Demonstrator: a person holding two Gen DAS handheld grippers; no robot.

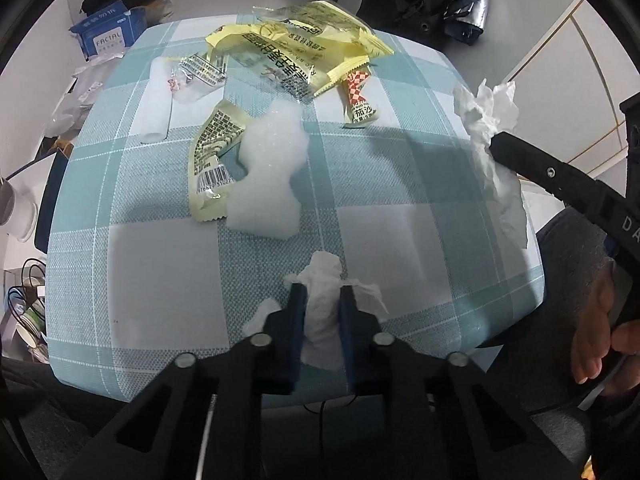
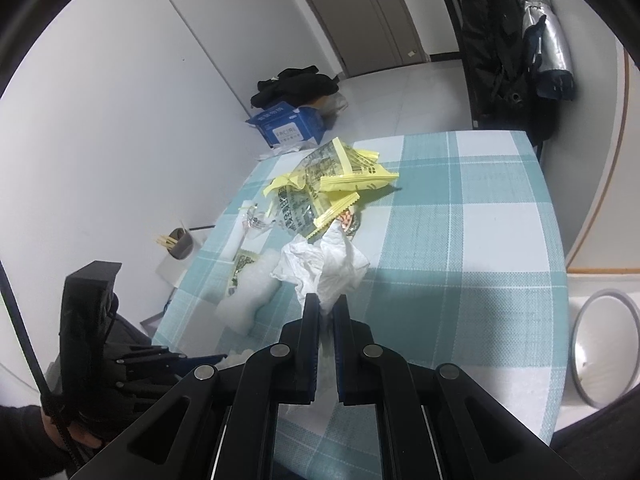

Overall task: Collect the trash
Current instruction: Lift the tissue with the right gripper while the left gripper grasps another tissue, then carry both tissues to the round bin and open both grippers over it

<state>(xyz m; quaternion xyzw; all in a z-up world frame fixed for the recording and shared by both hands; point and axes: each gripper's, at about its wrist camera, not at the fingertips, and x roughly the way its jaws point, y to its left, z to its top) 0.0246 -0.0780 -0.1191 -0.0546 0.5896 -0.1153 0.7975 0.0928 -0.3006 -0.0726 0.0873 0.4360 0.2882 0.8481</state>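
The left gripper [image 1: 323, 300] pinches a crumpled tissue [image 1: 320, 304] at the near edge of the checked tablecloth [image 1: 400, 208]. The right gripper [image 2: 326, 306] clamps another tissue wad [image 2: 324, 264]. Next likely lifting; yellow wrappers [image 1: 288, 48] remain far across the cloth.

Partly hidden or cut off: red sachet [image 2: 347, 219] behind tissue [image 2: 324, 268]; round lid [image 2: 604, 344] cropped at right edge; box [image 1: 105, 31] print beyond "FACIAL" unreadable.
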